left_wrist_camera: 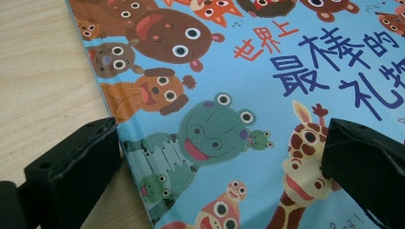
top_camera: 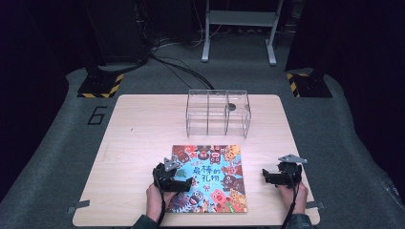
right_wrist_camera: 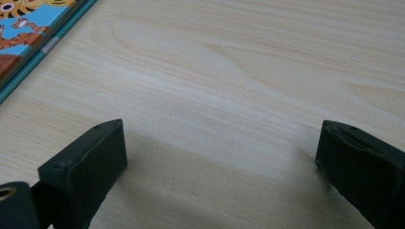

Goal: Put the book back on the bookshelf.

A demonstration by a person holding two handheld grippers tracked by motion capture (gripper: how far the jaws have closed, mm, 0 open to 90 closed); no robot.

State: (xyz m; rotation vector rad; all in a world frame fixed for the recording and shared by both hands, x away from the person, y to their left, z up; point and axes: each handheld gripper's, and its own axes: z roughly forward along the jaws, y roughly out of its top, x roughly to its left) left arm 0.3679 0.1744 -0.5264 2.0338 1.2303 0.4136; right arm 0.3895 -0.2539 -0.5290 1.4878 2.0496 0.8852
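Two grippers sit low at the table's near edge. The picture book lies flat there, centred. The left gripper, jaws spread wide, straddles the book's left edge; the right gripper, equally open, hovers over bare wood beside it.

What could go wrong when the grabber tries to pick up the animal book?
The book lies flat on the table, and the open left gripper straddles its left edge, one jaw over the wood, one over the cover. Closing there may only push or scrape the thin cover instead of lifting it. The right gripper is open over bare wood beside the book, so nothing steadies the other side and the book could slide.
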